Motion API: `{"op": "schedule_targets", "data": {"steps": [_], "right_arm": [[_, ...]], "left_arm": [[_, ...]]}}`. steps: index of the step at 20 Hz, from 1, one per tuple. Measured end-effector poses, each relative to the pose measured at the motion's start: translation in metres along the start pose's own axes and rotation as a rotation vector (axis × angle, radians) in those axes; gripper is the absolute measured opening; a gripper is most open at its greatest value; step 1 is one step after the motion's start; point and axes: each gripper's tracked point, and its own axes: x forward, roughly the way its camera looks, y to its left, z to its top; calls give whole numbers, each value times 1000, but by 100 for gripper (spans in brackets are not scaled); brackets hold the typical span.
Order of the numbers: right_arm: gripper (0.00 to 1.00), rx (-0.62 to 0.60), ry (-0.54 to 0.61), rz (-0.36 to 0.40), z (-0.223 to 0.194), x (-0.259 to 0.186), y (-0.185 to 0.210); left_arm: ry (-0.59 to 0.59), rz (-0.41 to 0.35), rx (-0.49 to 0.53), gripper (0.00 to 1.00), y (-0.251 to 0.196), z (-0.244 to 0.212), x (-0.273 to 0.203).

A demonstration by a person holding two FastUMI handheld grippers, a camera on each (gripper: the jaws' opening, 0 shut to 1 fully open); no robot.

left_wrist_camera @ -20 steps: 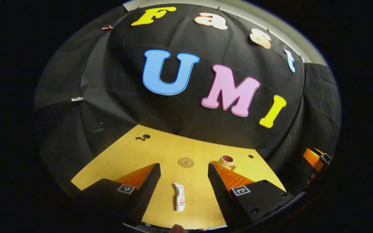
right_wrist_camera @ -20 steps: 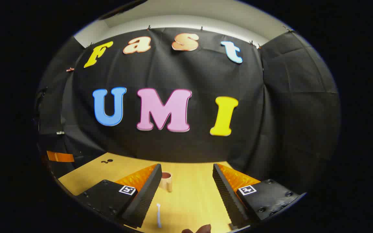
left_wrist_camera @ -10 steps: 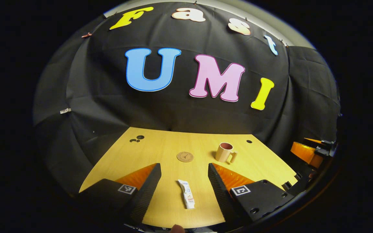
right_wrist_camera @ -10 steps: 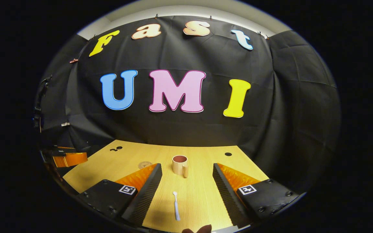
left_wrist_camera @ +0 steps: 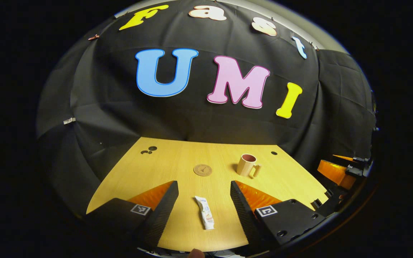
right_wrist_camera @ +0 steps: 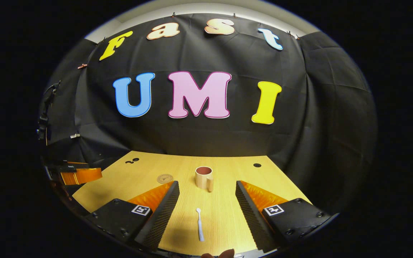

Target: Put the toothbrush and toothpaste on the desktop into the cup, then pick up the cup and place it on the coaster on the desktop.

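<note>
Toothpaste [left_wrist_camera: 205, 217] lies flat on the table [left_wrist_camera: 177, 165], a small white tube with faint print, between the spread fingers of our left hand-held gripper [left_wrist_camera: 203, 193] and touching neither. Bare wood surrounds it on every side, and the table's near edge runs just behind it.

Using the cup [left_wrist_camera: 246, 165] as our landmark: in the left gripper view it stands upright beyond the tube and to the right, a tan mug with a reddish inside and its handle turned toward us. The round cork coaster [left_wrist_camera: 203, 170] sits to the cup's left, well apart from it, with open tabletop between.

In the right gripper view we see the cup [right_wrist_camera: 204, 177] straight ahead, and the white toothbrush [right_wrist_camera: 199, 224] lies nearer to us than the cup, lengthwise between the parted fingers of our right hand-held gripper [right_wrist_camera: 206, 195], untouched. The coaster [right_wrist_camera: 165, 178] lies left of the cup there. Past the cup, the table's far edge meets the black cloth wall [right_wrist_camera: 228, 139].
</note>
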Motion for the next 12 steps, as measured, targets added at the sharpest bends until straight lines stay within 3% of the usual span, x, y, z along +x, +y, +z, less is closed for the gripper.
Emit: {"op": "schedule_targets", "data": {"steps": [6, 12], "right_arm": [[98, -8, 35, -2, -7, -1, -1], [98, 6, 68, -27, -22, -11, -18]], "left_arm": [[224, -7, 39, 90, -10, -61, 42], [391, 34, 26, 87, -2, -119, 98]]}}
